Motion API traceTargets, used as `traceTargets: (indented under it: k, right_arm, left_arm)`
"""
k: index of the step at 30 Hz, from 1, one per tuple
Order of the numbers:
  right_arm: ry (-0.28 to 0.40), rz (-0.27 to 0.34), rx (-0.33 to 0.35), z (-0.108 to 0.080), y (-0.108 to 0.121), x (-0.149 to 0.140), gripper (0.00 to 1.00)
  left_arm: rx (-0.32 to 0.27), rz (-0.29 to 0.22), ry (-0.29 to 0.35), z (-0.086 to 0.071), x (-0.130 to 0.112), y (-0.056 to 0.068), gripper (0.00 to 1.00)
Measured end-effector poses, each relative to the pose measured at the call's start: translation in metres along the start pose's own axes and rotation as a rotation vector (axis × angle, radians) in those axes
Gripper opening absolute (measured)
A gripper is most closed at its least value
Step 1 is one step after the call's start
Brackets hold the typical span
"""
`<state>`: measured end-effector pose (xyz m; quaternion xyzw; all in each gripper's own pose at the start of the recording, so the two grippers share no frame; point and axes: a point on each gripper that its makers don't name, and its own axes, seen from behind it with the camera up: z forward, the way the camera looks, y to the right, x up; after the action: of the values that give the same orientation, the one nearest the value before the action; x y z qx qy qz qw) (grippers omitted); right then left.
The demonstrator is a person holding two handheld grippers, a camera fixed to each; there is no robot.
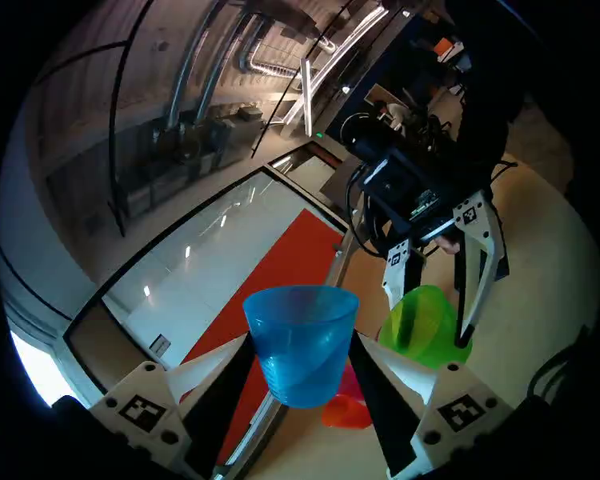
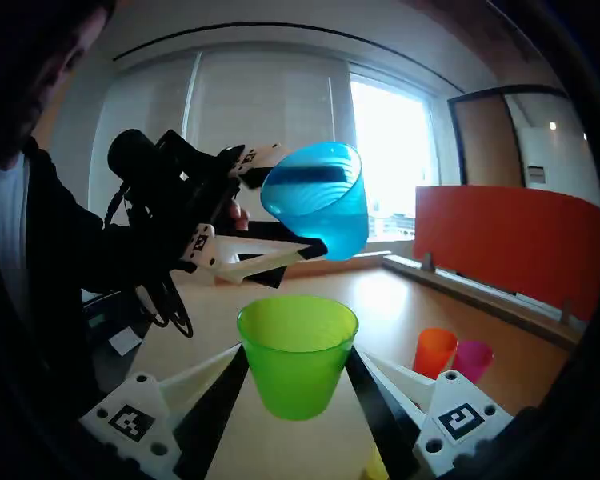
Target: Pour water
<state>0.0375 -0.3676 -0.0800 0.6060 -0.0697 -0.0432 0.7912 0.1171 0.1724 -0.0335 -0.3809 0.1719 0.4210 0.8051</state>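
Note:
My left gripper [image 1: 302,356] is shut on a translucent blue cup [image 1: 302,344]; from the right gripper view that blue cup [image 2: 320,198] hangs tilted in the air, mouth leaning toward the camera, above the green cup. My right gripper [image 2: 298,368] is shut on a lime green cup [image 2: 298,352], held upright over the wooden table [image 2: 396,308]. The left gripper view catches the right gripper [image 1: 438,308] farther off, fingers on either side of the green cup [image 1: 418,324]. The other gripper [image 2: 296,216] and a hand holding it appear at upper left.
An orange cup [image 2: 434,350] and a pink cup [image 2: 472,360] stand together on the table at right; below the blue cup they are orange cup [image 1: 346,412] and pink cup [image 1: 351,382]. A red divider panel [image 2: 508,232] runs along the table's far edge. A person's dark sleeve [image 2: 60,240] is at left.

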Motion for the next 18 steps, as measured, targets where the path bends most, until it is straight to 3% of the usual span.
traceTargets:
  k: [18]
  right_arm:
    - [0.046,0.012,-0.003,0.0004,0.0005,0.0065,0.86]
  left_arm:
    - [-0.006,0.016,0.005,-0.0007,0.0019,-0.0006,0.80]
